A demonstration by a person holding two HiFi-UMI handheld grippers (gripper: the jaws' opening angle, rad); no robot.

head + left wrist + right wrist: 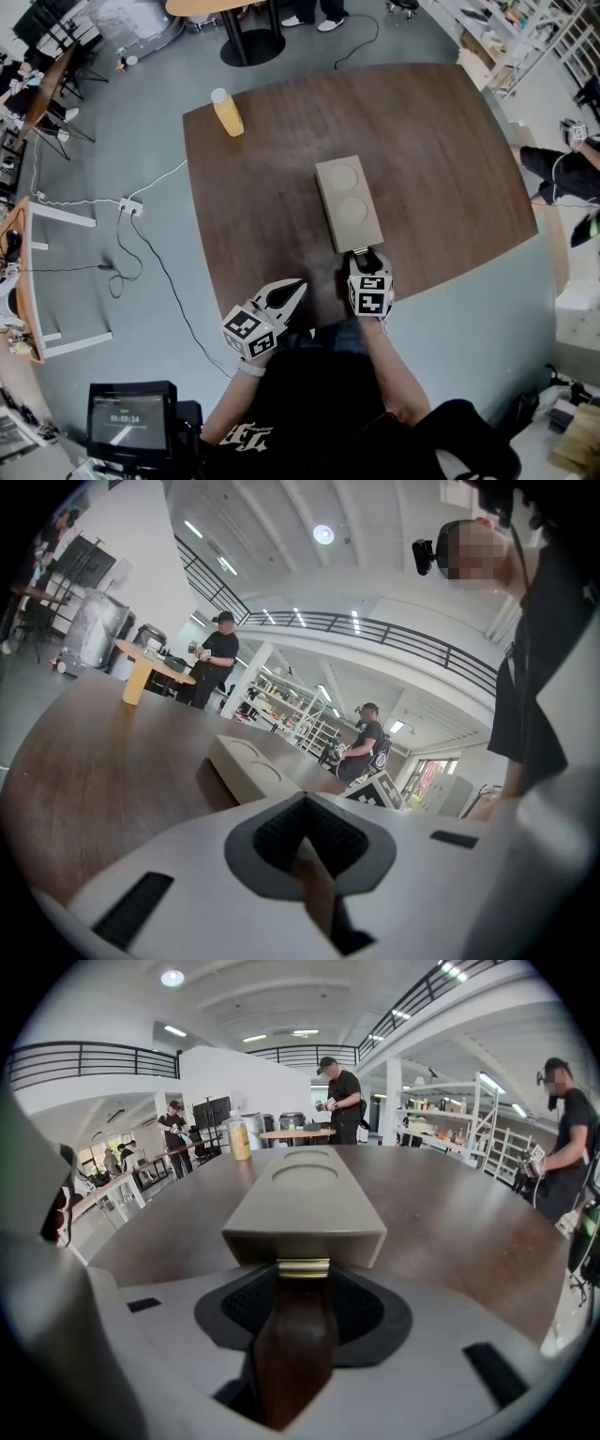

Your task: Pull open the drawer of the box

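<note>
A long beige box (348, 202) with two round dents in its lid lies in the middle of the dark wooden table (272, 178). At its near end a small gold drawer handle (303, 1267) sticks out. My right gripper (367, 260) is at that end, its pads (352, 1302) closed against both sides of the handle (361, 251). The drawer front sits flush with the box (305, 1194). My left gripper (298, 287) hovers over the table's near edge, left of the box (246, 761), pointing across the table. Its fingertips (302, 841) meet with nothing between them.
A yellow bottle (227, 112) with a white cap stands near the table's far left corner. Cables and a power strip (130, 205) lie on the floor to the left. A monitor (131, 417) stands near me at bottom left. A person (562, 173) is beyond the table's right side.
</note>
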